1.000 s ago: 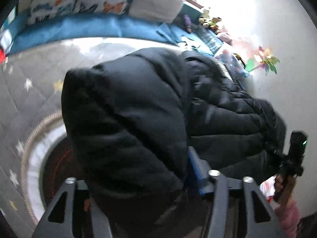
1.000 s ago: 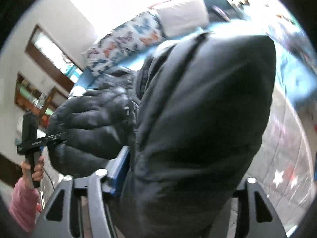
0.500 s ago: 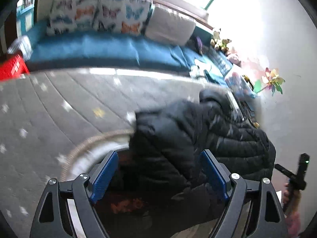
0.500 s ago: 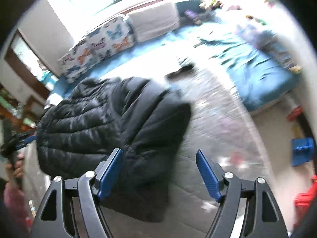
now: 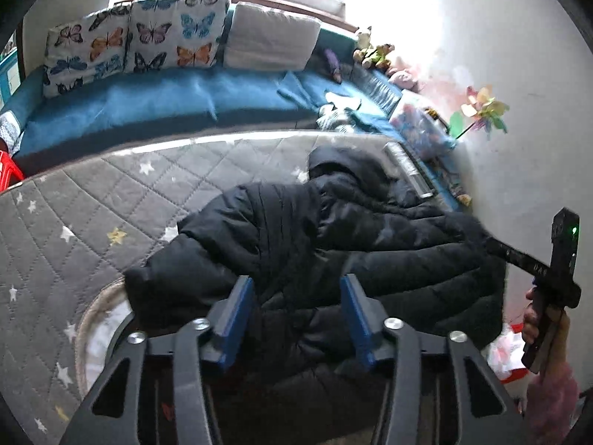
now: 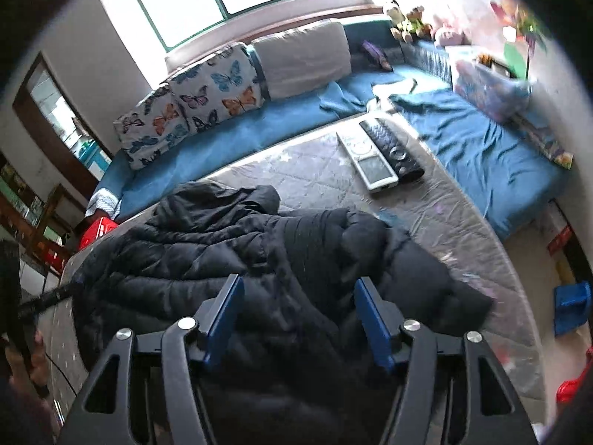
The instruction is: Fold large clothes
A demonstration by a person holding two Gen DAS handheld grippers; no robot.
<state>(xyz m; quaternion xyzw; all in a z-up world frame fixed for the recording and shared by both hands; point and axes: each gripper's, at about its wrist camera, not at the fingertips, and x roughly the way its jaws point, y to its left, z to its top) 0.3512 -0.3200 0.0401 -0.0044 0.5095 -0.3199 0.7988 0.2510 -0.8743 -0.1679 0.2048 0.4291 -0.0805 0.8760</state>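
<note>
A black puffer jacket point(image 5: 333, 244) lies bunched on a grey quilted mat point(image 5: 111, 200) printed with stars, its hood toward the blue daybed point(image 5: 155, 100) and one sleeve folded across the body. The left gripper point(image 5: 296, 319) hangs over the jacket's near edge with its blue-padded jaws spread wide; the fabric sits below and between them, and no pad is seen pinching it. From the opposite side, the right gripper point(image 6: 298, 320) is likewise parted wide above the near hem of the jacket point(image 6: 259, 259), gripping nothing. In the left wrist view the right gripper point(image 5: 519, 259) appears at the jacket's far right edge, held in a hand point(image 5: 533, 319) with a pink cuff. Butterfly cushions point(image 6: 192, 107) and a plain grey cushion point(image 6: 304, 59) line the daybed under the window. Two flat devices point(image 6: 381, 159), one white and one dark, rest side by side on the mat beyond the jacket. A red crate point(image 6: 96, 233) stands at the mat's left edge; its contents cannot be made out.
</note>
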